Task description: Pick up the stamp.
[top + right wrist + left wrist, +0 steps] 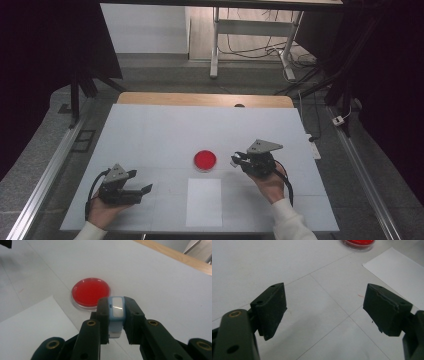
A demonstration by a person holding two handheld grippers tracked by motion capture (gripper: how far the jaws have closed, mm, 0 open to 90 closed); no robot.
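Observation:
A round clear dish with red contents (205, 160) sits near the middle of the white table; the same dish (90, 292) lies just beyond my right jaws and at the top edge of the left gripper view (359, 243). My right gripper (236, 161) is shut on a small light-blue and white block (116, 312), held a short way right of the dish. My left gripper (141, 183) rests low at the front left, open, with nothing between its jaws (324, 307). A white paper sheet (204, 201) lies in front of the dish.
The white table top (150, 130) has a wooden strip (205, 99) along its far edge. Aluminium rails (45, 175) run along both sides. A desk frame with cables (280, 47) stands on the floor beyond.

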